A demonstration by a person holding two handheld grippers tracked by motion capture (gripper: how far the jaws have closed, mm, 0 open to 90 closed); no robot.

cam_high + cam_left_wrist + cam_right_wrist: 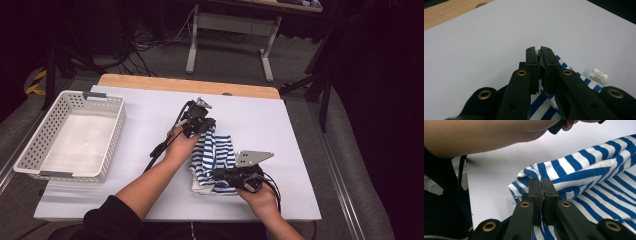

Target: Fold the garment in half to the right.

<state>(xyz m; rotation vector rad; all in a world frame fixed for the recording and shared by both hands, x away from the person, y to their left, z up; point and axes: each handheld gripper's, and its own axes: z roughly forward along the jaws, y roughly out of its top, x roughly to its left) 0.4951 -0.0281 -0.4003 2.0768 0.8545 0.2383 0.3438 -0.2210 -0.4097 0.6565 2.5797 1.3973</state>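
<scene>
In the high view, the blue-striped cloth is lying bunched on the white table between both hands. In the left gripper view, the left gripper is pinching its far edge, jaws closed on fabric. In the right gripper view, the right gripper is clamping a near fold; the cloth is looking soft and light, so hems are probably offering the best hold.

Stood dim beyond the white surface: grey carpeted floor, tangled cables, a desk frame on metal legs.

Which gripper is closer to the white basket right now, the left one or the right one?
Left. The left gripper grips the striped cloth at its far end, toward the white basket. The right gripper clamps the cloth's near end, farther from the basket.
</scene>
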